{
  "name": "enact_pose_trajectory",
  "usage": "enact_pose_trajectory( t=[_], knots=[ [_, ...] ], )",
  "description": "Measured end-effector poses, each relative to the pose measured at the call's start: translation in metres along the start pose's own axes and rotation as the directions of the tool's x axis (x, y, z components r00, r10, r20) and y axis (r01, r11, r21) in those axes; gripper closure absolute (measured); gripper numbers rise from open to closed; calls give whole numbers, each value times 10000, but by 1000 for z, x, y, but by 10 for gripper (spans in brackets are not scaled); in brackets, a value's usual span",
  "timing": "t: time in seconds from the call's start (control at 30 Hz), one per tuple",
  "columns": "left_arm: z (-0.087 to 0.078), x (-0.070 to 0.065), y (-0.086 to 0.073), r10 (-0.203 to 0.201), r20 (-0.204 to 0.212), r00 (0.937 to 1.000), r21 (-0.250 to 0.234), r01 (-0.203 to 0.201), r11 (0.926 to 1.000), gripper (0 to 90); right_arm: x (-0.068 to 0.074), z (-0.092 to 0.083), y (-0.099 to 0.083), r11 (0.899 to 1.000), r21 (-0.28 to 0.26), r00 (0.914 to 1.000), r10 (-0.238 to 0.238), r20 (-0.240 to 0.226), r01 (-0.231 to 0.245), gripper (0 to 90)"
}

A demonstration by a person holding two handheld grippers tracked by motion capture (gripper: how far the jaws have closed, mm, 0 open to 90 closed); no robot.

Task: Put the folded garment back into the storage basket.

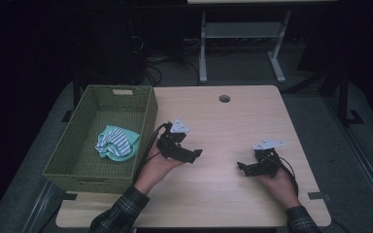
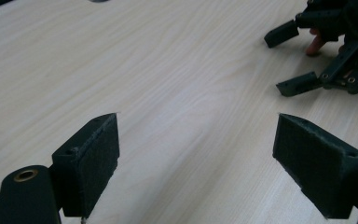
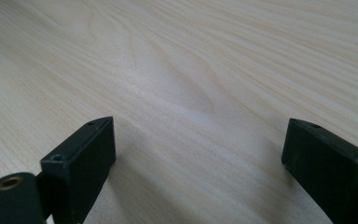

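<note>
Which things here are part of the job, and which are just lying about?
Job:
left gripper, open
right gripper, open
crumpled green striped cloth
green woven basket holding it
wooden table

Lying about:
white desk frame behind
floor cables

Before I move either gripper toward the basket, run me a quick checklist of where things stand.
1. Left gripper open, nothing between its jaws: ok.
2. Right gripper open, nothing between its jaws: ok.
3. Striped cloth lying inside the basket: ok.
4. Grippers well apart from each other over the table: ok.
5. Basket sitting fully on the table: not ok, its left side overhangs the edge.
6. More under the cloth: cannot tell.
</note>
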State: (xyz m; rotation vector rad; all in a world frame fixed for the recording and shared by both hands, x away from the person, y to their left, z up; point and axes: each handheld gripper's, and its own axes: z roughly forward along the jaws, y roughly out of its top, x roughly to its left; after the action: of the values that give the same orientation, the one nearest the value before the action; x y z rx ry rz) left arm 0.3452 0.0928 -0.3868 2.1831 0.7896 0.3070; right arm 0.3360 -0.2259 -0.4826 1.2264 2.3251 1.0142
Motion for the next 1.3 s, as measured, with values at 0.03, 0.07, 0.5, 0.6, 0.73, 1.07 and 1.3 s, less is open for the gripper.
enact_pose_trajectory(
  t=[0.03,0.07,0.5,0.6,0.73,1.07,1.3],
  knots=[
    [3,-2,-2,60,12,10000,37,-60,10000,139,0,0,0,10000,11,10000,-39,7,39,91],
    [6,-3,-4,78,18,10000,100,-78,9999,139,0,0,0,10000,5,10000,0,1,0,91],
    [35,-11,-24,250,-39,9997,463,-248,9986,139,0,0,0,10000,6,10000,-13,-2,13,91],
    [42,-13,-28,266,-2,9996,643,-265,9976,138,0,0,0,10000,5,10000,-9,-1,9,91],
    [50,-14,-34,311,3,9995,848,-310,9959,138,0,0,0,10000,6,10000,-8,2,8,91],
    [65,-12,-45,478,-203,9986,1362,-446,9897,138,0,0,0,10000,6,10000,-10,1,10,91],
    [70,-11,-50,519,-248,9983,1351,-481,9897,130,0,0,0,10000,6,10000,-9,2,9,91]
  ],
)
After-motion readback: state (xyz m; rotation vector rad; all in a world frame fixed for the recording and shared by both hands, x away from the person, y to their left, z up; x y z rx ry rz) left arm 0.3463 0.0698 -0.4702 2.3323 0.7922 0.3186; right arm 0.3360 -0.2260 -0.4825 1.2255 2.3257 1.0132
